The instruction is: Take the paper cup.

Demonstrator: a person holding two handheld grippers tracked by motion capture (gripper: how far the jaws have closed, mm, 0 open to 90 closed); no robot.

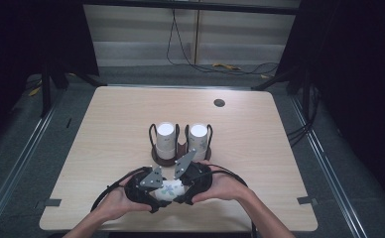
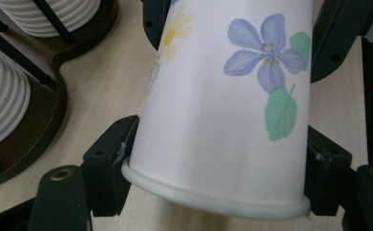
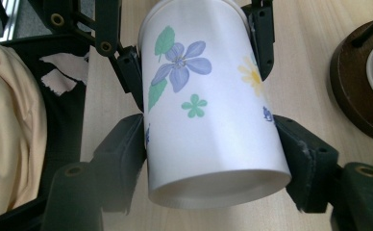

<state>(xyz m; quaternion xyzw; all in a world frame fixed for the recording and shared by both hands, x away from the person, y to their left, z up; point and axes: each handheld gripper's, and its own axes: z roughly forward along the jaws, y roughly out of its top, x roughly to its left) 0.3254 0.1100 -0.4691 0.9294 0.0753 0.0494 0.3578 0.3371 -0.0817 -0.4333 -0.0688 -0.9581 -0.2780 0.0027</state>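
A white paper cup [image 1: 169, 189] printed with blue, yellow and green flowers lies on its side just above the table near the front edge. Both grippers hold it from opposite ends. My left gripper [image 1: 160, 193] clamps the rim end; in the left gripper view its jaws press both sides of the cup [image 2: 213, 110] just behind the rolled rim, gripper [image 2: 218, 163]. My right gripper [image 1: 181, 186] clamps the base end; in the right gripper view its jaws squeeze the cup [image 3: 208, 120] near the recessed bottom, gripper [image 3: 213, 149]. A hand holds each gripper.
A dark wooden holder [image 1: 161, 159] with wire uprights stands mid-table just beyond the grippers. It carries two stacks of ribbed white cups [image 1: 165, 138] [image 1: 198, 139]. A round cable hole [image 1: 219, 102] sits at the table's far right. The holder base [image 2: 40, 120] lies close to the left gripper.
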